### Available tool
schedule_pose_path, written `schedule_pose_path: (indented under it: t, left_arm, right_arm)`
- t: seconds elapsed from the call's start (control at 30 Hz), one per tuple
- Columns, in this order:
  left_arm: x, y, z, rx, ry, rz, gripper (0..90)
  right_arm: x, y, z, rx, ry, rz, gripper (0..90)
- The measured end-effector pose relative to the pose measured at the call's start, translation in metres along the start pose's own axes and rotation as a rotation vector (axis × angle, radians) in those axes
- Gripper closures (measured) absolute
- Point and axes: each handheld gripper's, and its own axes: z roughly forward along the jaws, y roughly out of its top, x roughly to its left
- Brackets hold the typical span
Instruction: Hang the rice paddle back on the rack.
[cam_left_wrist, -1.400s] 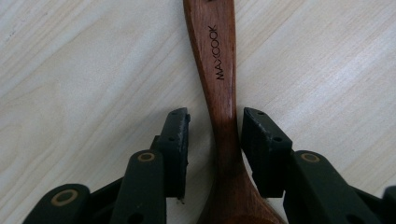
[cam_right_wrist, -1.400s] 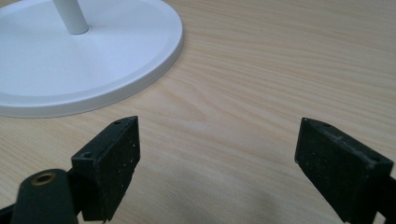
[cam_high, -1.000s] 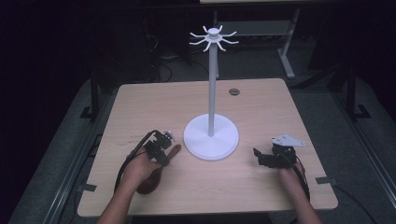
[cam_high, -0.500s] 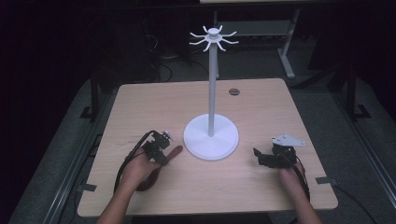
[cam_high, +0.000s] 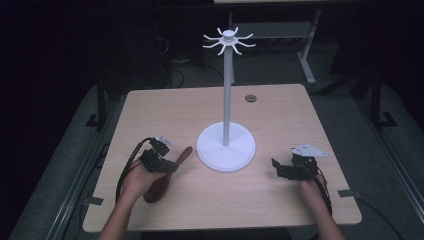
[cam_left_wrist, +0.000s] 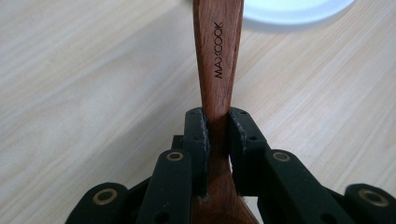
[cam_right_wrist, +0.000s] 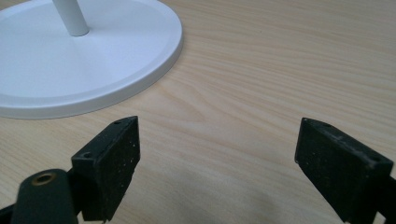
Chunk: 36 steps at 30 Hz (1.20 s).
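From the high view, the left tongs (cam_high: 167, 162) sit near the left edge of the bench (cam_high: 280, 115), toward the front. They are squeezed shut on a brown wooden spoon (cam_high: 167, 175). The jaws have just been closing on it, with the spoon between them. The spoon's thin handle pokes out past the tongs and points at the white stand (cam_high: 226, 147) in the middle of the bench. Its wide end lies back under the person's left hand (cam_high: 135, 180). The handle tip is just beside the round foot of the stand but does not touch it. The stand has a tall pole with little hooks on top. The right tongs (cam_high: 276, 167) rest near the front right corner, with nothing in them. A small dark round spot (cam_high: 250, 98) is near the back edge. In the left gripper view, the two black pads (cam_left_wrist: 195, 135) press on both sides of the spoon (cam_left_wrist: 218, 56) at its thin neck. The handle runs straight up and away from the tongs, and the word MAXCOOK is printed on it. The white foot of the stand (cam_left_wrist: 299, 9) is right past the handle tip. In the right gripper view, the right tongs (cam_right_wrist: 217, 149) stand wide open over bare bench (cam_right_wrist: 280, 56). The stand's round foot (cam_right_wrist: 93, 60) lies ahead and to the left, well apart from the jaws.
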Motion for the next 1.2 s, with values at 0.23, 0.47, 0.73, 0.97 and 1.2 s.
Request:
schedule_pose_path:
  t: [0.23, 0.47, 0.73, 0.97, 1.2]
  left_arm:
    - [0.007, -0.012, -0.010, -0.140, -0.049, 0.011, 77.9]
    - [0.010, -0.020, -0.027, -0.290, -0.065, 0.006, 78.0]
    - [0.011, -0.023, -0.041, -0.413, -0.088, 0.022, 78.0]
    - [0.009, -0.024, -0.047, -0.488, -0.096, 0.045, 78.1]
    - [0.007, -0.024, -0.053, -0.552, -0.096, 0.066, 78.1]
  right_arm:
    - [0.000, 0.000, 0.000, 0.000, 0.000, 0.001, 13.7]
    - [0.000, 0.000, 0.000, 0.000, 0.000, 0.001, 13.7]
    - [0.000, 0.000, 0.000, 0.000, 0.000, -0.001, 13.6]
    - [0.000, 0.000, 0.001, 0.000, -0.001, 0.001, 13.6]
    - [0.000, 0.000, 0.001, 0.000, -0.001, 0.001, 13.6]
